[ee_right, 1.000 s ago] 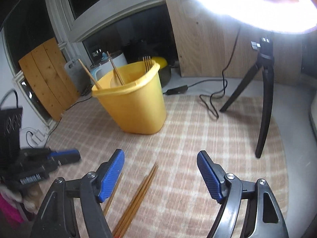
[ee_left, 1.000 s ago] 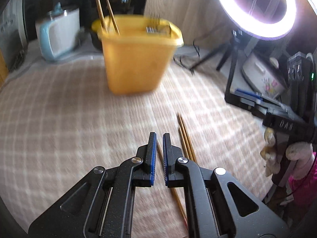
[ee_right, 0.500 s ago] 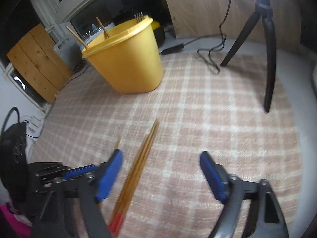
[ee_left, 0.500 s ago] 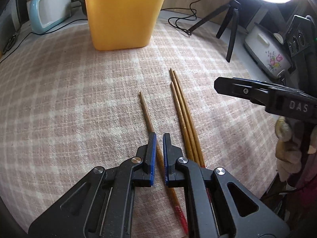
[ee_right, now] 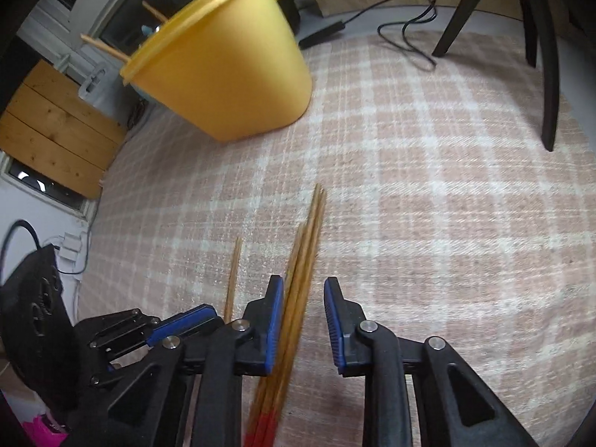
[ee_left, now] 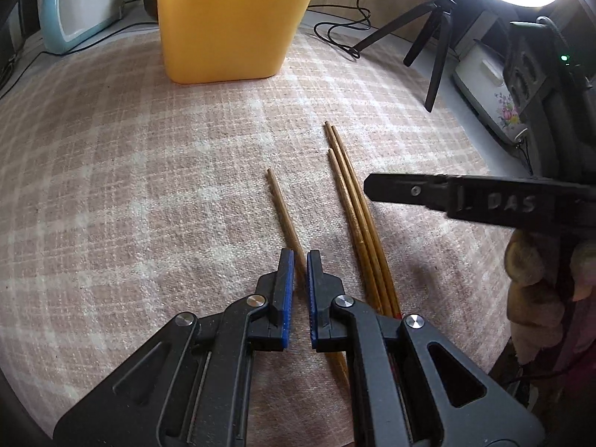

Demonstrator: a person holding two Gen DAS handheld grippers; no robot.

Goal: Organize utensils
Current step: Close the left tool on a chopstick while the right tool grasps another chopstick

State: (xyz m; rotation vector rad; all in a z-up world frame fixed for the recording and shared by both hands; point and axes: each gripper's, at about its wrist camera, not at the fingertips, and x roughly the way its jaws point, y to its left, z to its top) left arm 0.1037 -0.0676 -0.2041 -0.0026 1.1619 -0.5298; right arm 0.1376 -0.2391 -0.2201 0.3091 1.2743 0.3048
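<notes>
Picking up the loose chopsticks is the step you are in. Your right gripper (ee_right: 301,320) straddles the bundle of 3 chopsticks (ee_right: 298,298) lying on the checked tablecloth (ee_right: 428,223), and its jaws have just been closing; the bundle sits against the left pad with a gap to the right pad, so it is not pinched yet. Your left gripper (ee_left: 300,294) has its fingers pressed nearly together over the single chopstick (ee_left: 283,212), which lies just beside the bundle; whether they nip it I cannot tell. Next, you probably need to finish the squeeze evenly so all 3 sticks lift together, then carry them to the yellow bin (ee_right: 223,74), well apart at the cloth's far side, which already holds 2 chopsticks and a fork. The sticks are slim, tapered wood with red-painted butts, likely to roll or fan apart.
</notes>
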